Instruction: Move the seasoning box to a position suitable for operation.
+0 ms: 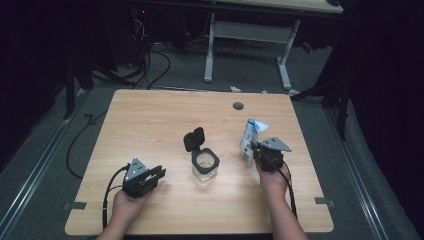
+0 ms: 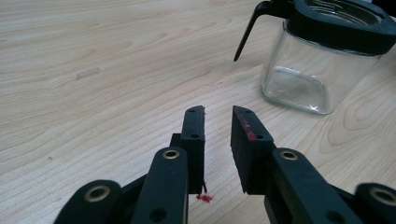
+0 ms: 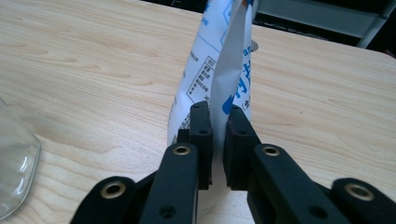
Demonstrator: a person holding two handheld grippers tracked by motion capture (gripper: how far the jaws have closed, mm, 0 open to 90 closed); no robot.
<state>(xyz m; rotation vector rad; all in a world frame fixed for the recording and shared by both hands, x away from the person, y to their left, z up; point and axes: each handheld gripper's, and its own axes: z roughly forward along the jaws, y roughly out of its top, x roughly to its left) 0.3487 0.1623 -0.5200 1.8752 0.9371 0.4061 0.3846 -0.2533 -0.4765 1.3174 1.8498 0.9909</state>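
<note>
Two grippers are seen over a light wooden table (image 1: 150, 120). A white-and-blue printed pouch (image 1: 249, 140) is stood upright right of the table's centre, its torn top open. The right gripper (image 1: 256, 150) is clenched on the pouch's lower edge; in the right gripper view the thin white film (image 3: 224, 93) is pinched between the two black pads (image 3: 201, 135), with only a narrow slit left between them. The pouch's base is set on the table.

One clear glass jar (image 1: 205, 167) is placed near the table's centre, between the two hands, well apart from the pouch. Its black collar is fitted on the mouth and the hinged black lid (image 1: 194, 139) is thrown back and raised behind it. The jar's inside is seen bare in the left gripper view (image 2: 308, 70).

The left gripper (image 1: 159, 174) is held low over the table, left of the jar and near it. Its jaws are parted, nothing between them, bare wood seen through the gap.
</note>
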